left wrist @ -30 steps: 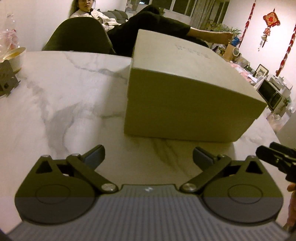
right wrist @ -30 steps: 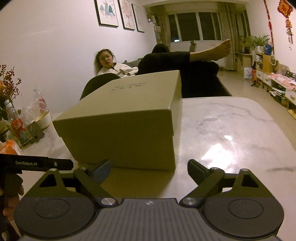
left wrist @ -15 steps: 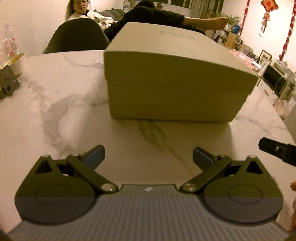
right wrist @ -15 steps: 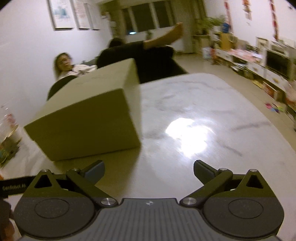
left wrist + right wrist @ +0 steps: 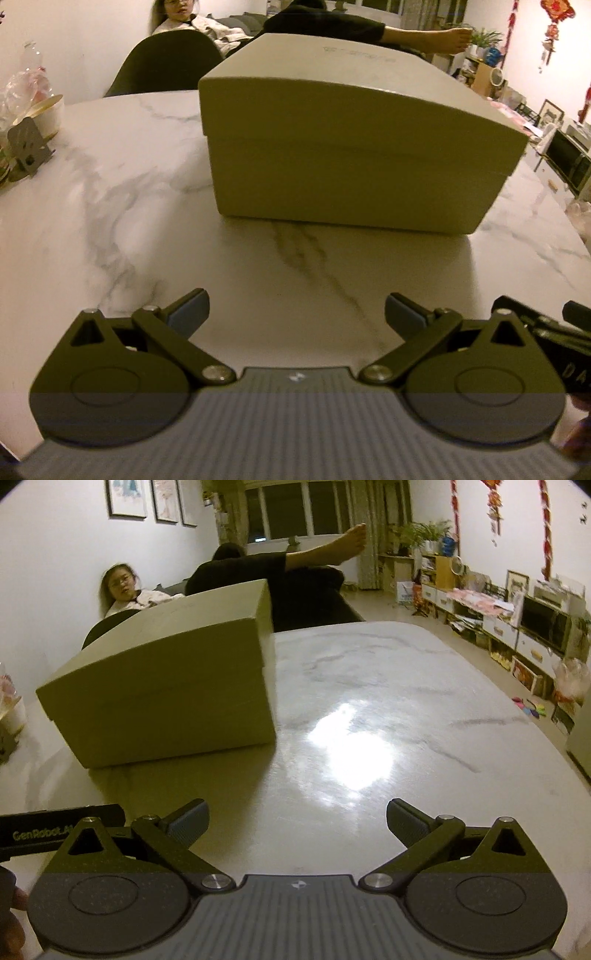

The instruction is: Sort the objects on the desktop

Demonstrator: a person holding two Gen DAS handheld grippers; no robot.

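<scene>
1. Left gripper (image 5: 297,312): jaws spread wide, nothing btwn the pads, only bare marble under the gap. It hangs over the near part of the table (image 5: 110,206), tilted down twd it.
2. Right gripper (image 5: 297,818): jaws wide apart too, nothing held; bare tabletop w/ a bright lamp glare (image 5: 354,749) lies ahead of it.
3. Each gripper shows at the other's frame edge: right one's dark body at far right of left view, left one's branded bar at far left of right view. They sit side by side, close, not touching as far as can be seen.
4. Box (image 5: 343,147): closed lidded cardboard box, upright on the table, lid on. Straight ahead of left gripper, apart from its pads. In right view the box (image 5: 166,698) is ahead and to the left of the right gripper; near right corner nearest it. Faint print on lid, unreadable.
5. Left edge of table: small dark stand (image 5: 27,149), white bowl (image 5: 48,110) behind it, clear plastic wrap and bottle beyond. Well apart from box.
6. Behind table: dark chair (image 5: 166,61), then a person (image 5: 125,590) seated by the wall; another person's bare foot (image 5: 351,541) raised behind the box.
7. Far right: low cabinets w/ clutter, red hangings on wall (image 5: 546,524).
</scene>
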